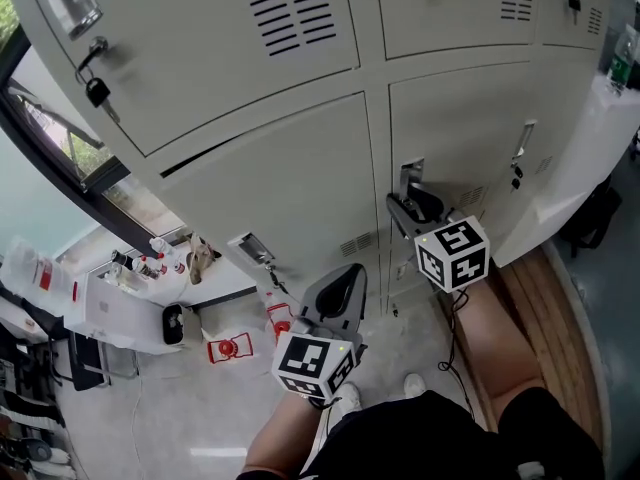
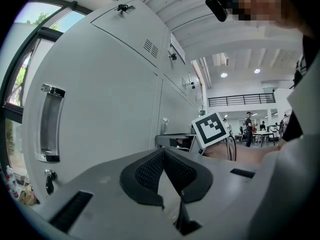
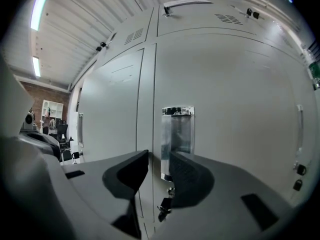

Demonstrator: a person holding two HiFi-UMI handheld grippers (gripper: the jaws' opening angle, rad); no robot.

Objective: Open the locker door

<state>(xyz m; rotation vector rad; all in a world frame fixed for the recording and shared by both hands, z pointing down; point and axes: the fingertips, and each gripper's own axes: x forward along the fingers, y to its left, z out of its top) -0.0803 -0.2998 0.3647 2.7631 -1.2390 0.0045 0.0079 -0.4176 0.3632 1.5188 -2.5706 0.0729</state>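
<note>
Wall of grey metal lockers fills the upper half of the head view, doors flush and closed, vent slots near the tops. Pale floor at lower left. Window runs down the left edge, with a white table of small bottles below it. Red items lie on the floor close to the locker base. A wooden strip runs along the lower right. Person's knees and dark shorts are at bottom centre.

Locker door takes the centre and right of the right gripper view. Its shiny recessed handle sits by the door's left seam, and a key hangs just under it.

Right gripper is level with the handle, jaws apart with a clear gap. The door seam and the handle's left edge show through that gap; nothing is pressed between the pads. In the head view it is right of centre, tips up against the handle area.

Left gripper has its pad tips together, nothing held. In the head view it hangs lower centre, off the doors, near the locker base.

Open room: the left gripper view shows a long hall at right with tables, people far off and a railing above. Floor is free at lower left of the head view; the wooden strip crowds the right.
</note>
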